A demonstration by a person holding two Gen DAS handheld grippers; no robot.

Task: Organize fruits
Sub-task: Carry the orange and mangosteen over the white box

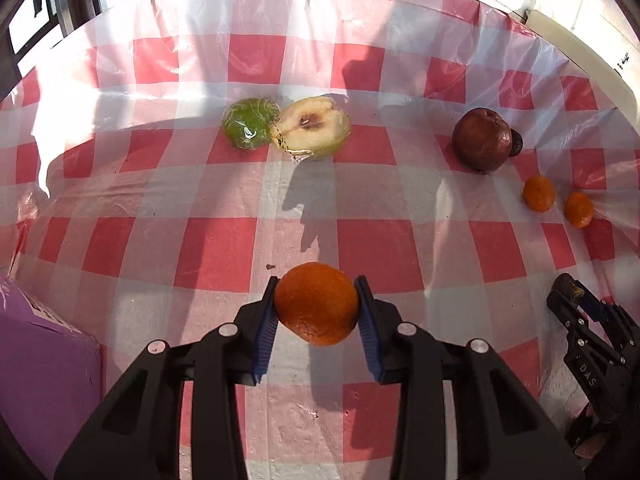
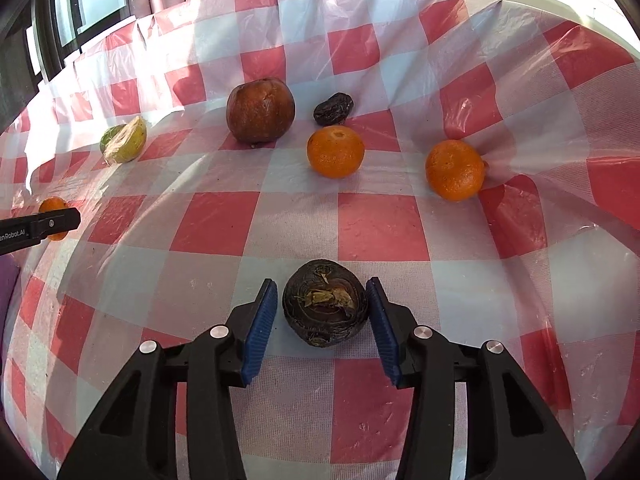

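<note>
Now my left gripper [image 1: 316,306] clamps orange [image 1: 316,304], well nearer me than red apple [image 1: 482,140]. My right gripper [image 2: 322,312] open, pads [image 2: 262,328] flanking dark shrivelled fruit [image 2: 325,308] on checked cloth [image 2: 380,232], untouched.

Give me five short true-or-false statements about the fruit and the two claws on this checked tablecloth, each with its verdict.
1. The left claw grips a round orange mandarin. True.
2. The right claw is clamped on a green apple. False: a dark wrinkled round fruit sits between its pads, gaps showing.
3. Two loose orange mandarins lie apart. True.
4. The cut pear half lies unwrapped. False: clear film covers it.
5. The tablecloth is blue. False: red-and-white checked tablecloth.
</note>
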